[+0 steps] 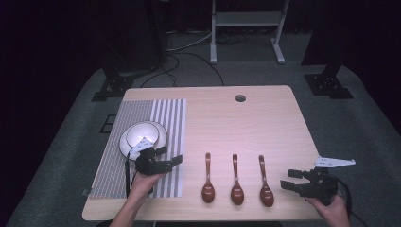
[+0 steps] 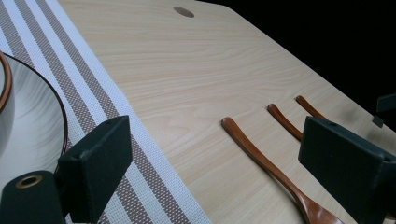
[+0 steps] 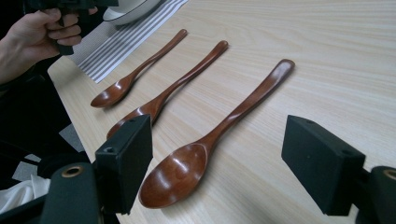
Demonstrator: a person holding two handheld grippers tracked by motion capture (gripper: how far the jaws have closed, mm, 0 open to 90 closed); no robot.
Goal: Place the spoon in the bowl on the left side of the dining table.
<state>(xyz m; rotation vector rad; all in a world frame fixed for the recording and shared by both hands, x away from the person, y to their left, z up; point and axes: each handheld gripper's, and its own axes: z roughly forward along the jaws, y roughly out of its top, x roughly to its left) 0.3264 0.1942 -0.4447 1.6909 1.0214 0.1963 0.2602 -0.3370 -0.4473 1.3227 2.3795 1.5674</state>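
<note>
Table: a light wooden table (image 1: 265,123) carried a striped placemat (image 1: 172,116) at its left side and three wooden spoons in a row near the front edge.
Bowl: a white bowl (image 1: 153,130) on a plate sat on the placemat, just behind the left gripper.
Left gripper: the left gripper (image 1: 174,162) was held over the placemat's front right part, jaws spread with nothing between them, pointing toward the spoons.
Left spoon: the left spoon (image 1: 208,179) lay just right of the placemat, bowl end toward the person.
Middle spoon: the middle spoon (image 1: 236,182) lay parallel, apart from both neighbours.
Right spoon: the right spoon (image 1: 264,182) lay nearest the right gripper.
Right gripper: the right gripper (image 1: 291,179) was held at the table's front right, jaws spread wide and empty; in the right gripper view the right spoon's bowl (image 3: 175,175) lay on the table between and beyond the jaws, untouched.
</note>
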